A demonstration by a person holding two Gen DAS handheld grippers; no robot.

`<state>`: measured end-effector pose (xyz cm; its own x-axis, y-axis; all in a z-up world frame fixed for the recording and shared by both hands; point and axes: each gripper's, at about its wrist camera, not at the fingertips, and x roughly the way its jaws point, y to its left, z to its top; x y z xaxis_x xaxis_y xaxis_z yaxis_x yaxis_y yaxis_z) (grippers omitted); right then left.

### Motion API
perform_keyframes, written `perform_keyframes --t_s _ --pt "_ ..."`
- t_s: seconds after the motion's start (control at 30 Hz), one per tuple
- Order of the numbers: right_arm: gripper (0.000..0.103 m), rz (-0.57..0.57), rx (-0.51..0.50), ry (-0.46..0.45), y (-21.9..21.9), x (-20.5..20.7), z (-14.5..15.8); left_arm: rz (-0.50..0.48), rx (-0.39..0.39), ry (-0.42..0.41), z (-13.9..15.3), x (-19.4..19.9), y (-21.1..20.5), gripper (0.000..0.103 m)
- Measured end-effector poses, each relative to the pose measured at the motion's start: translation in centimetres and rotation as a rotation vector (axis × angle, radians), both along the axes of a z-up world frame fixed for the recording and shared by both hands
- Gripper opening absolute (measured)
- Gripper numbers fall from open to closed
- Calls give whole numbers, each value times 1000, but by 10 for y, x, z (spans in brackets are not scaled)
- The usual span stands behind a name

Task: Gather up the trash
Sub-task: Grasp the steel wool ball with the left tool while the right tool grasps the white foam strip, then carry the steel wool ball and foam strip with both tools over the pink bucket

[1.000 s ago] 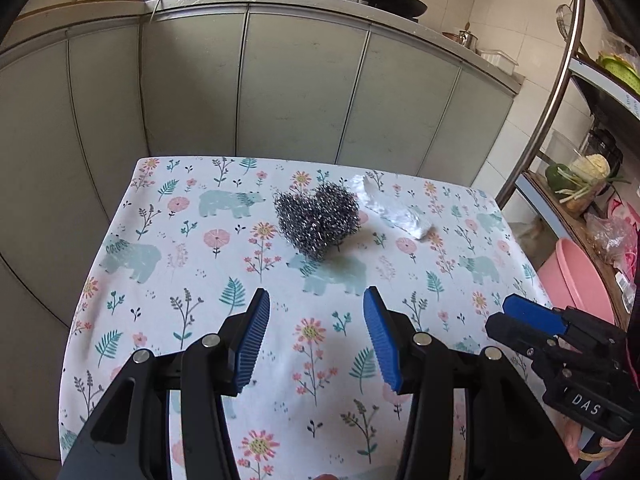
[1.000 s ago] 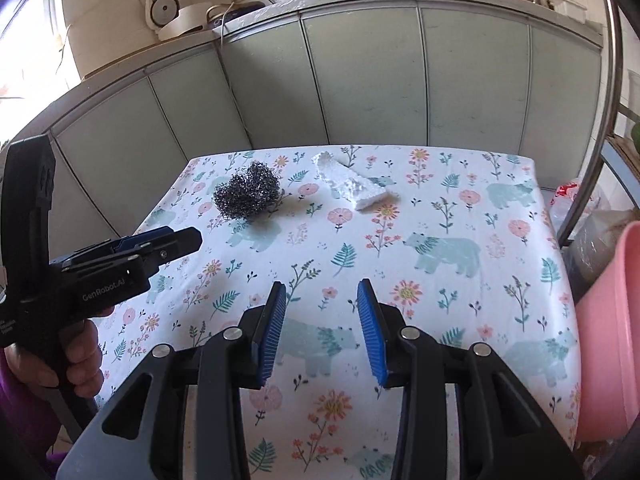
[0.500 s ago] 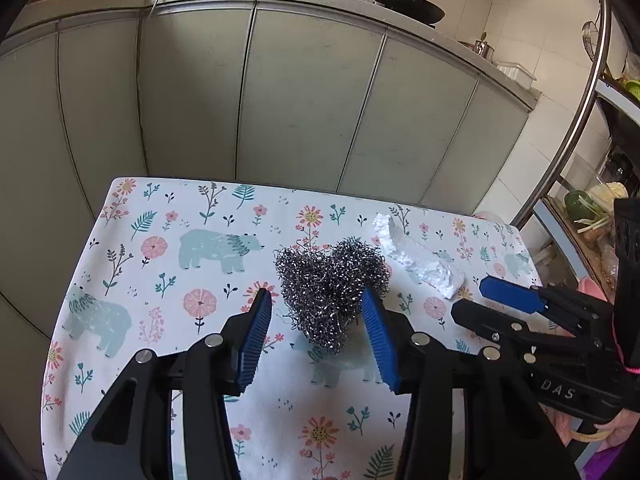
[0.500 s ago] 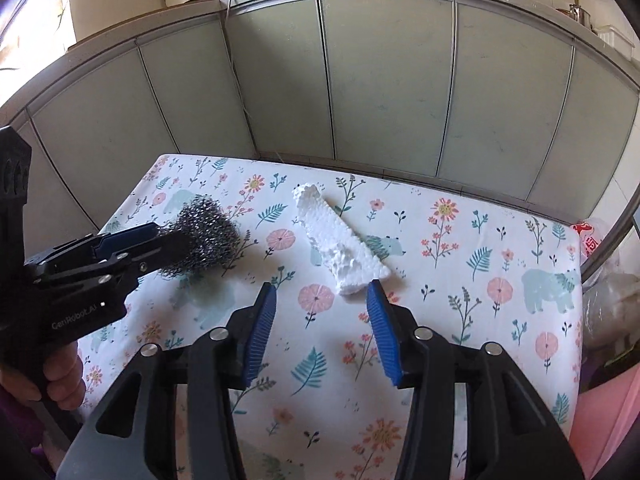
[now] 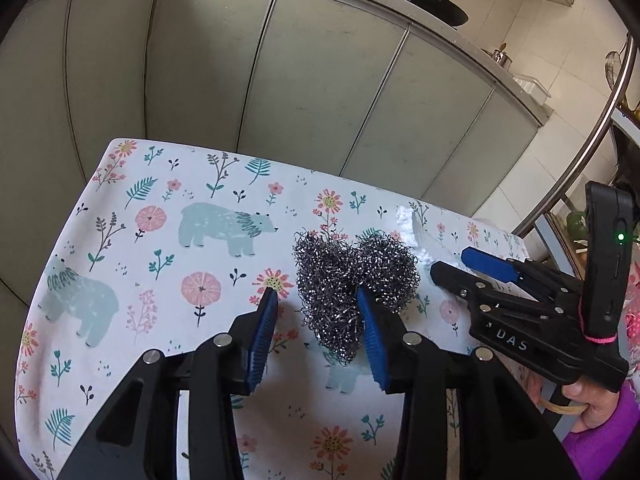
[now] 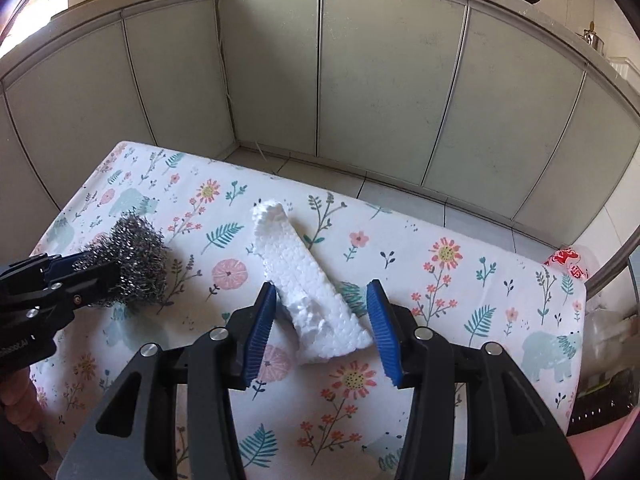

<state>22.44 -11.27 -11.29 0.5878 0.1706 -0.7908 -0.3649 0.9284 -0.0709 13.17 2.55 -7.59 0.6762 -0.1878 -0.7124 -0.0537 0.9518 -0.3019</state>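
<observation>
Two pieces of trash lie on the table (image 5: 120, 264) with its flowered cloth, toward its far edge: a steel wool scrubber (image 5: 352, 280) and, just to its right, a white foam strip (image 6: 308, 288). The left gripper (image 5: 316, 320) is spread wide with the scrubber between its blue pads, the right pad touching the wire. The right gripper (image 6: 322, 312) is likewise spread, straddling the near end of the foam strip without clamping it.

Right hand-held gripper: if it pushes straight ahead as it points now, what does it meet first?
The white foam piece, which already lies between the open fingers of the right hand-held gripper. Beyond it is only floral tablecloth; height above the cloth is unclear.
</observation>
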Motion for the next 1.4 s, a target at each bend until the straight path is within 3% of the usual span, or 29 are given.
perform_keyframes --t_s 0.37,0.5,0.6,0.7,1.03,1.4 --pt "48 -42 12 3 0 -2 1 9 -15 4 -1 0 5 38" --pt "38 -49 -1 3 0 -15 2 18 -26 4 0 -1 7 34" --pt "38 -32 0 6 2 -36 4 17 -56 -3 0 -2 12 22" --pt "38 -43 3 -4 -1 -63 9 15 -43 -20 4 -4 9 19" --pt "38 -190 66 34 -40 -153 19 -83 39 -73 14 -20 -20 17" --pt "38 -203 54 -6 -45 -193 40 -16 77 -92 18 -25 -16 17"
